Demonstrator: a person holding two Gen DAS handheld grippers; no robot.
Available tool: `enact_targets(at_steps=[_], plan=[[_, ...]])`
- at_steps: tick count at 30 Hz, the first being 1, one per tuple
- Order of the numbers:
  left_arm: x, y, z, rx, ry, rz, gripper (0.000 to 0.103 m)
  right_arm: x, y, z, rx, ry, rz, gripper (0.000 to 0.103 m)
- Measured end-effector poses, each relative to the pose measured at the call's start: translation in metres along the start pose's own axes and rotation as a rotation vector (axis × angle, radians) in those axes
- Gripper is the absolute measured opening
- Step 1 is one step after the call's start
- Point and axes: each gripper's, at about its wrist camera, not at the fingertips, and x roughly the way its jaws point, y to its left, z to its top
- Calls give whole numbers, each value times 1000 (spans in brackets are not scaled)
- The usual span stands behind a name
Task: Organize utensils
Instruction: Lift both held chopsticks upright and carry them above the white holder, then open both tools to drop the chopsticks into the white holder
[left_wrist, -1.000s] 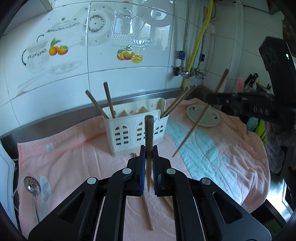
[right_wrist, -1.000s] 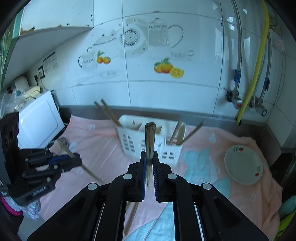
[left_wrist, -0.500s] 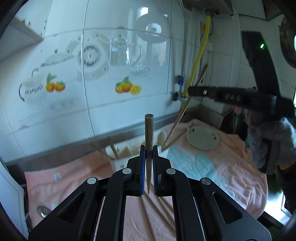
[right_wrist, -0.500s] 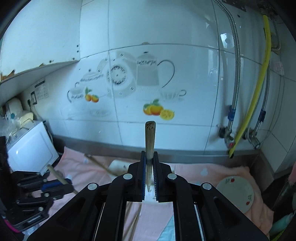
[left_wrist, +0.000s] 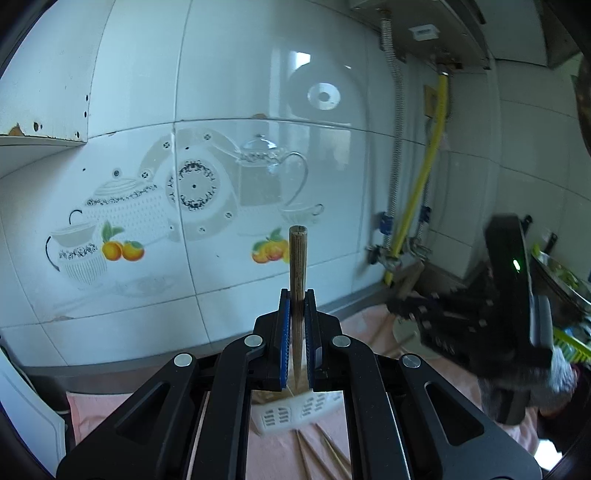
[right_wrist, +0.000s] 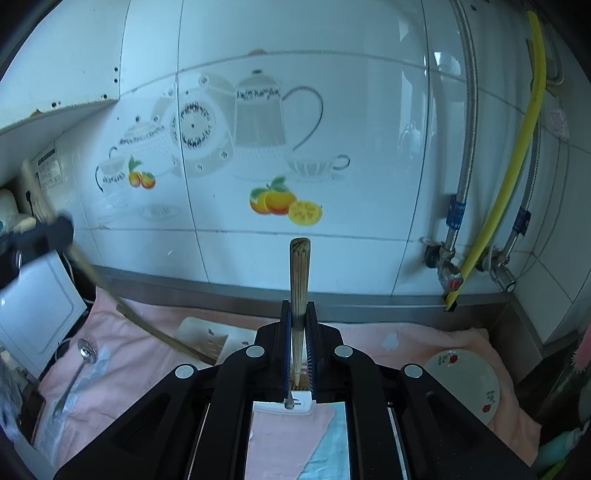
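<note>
My left gripper (left_wrist: 297, 314) is shut on a wooden chopstick (left_wrist: 297, 266) that stands upright between its pads. My right gripper (right_wrist: 298, 317) is shut on another wooden chopstick (right_wrist: 299, 280), also upright. The white slotted utensil holder (left_wrist: 295, 413) lies low under the left gripper; in the right wrist view it (right_wrist: 207, 338) is partly hidden behind the right gripper. The right gripper appears blurred at the right of the left wrist view (left_wrist: 480, 328). The left gripper with its chopstick (right_wrist: 85, 266) shows blurred at the left of the right wrist view.
A pink and blue towel (right_wrist: 133, 354) covers the counter. Loose chopsticks (left_wrist: 317, 454) lie on it in front of the holder. A metal spoon (right_wrist: 79, 365) lies at left, a small floral plate (right_wrist: 465, 380) at right. Tiled wall and water pipes (right_wrist: 458, 206) stand behind.
Both grippers have tilted up with their chopsticks, so the holder has dropped low in both views. The right gripper has moved lower in the left wrist view.
</note>
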Motion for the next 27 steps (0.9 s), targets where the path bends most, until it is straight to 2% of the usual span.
enact_targets(at_steps=[4,9,18,21,24,25,27], plan=[[16,8,-4,-12,-5,39,6,8,-2,-7,1,19,4,7],[38,20,-19,-46,39,62,6,15,-4,-14,4,39,7,7],[56,33,-41,-85,120,53,7,22,-8,-23,18,58,11,7],[56,35,-46,-91,125,54,8,22,-8,-25,24,61,12,9],[51,35,-47,-91,120,48,10,19,-8,-27,26,55,5,27],[50,35,-47,-91,119,49,18,17,-9,-27,28,51,3,37],[45,35,-47,-89,107,54,30,13,-9,-29,28,41,-10,41]])
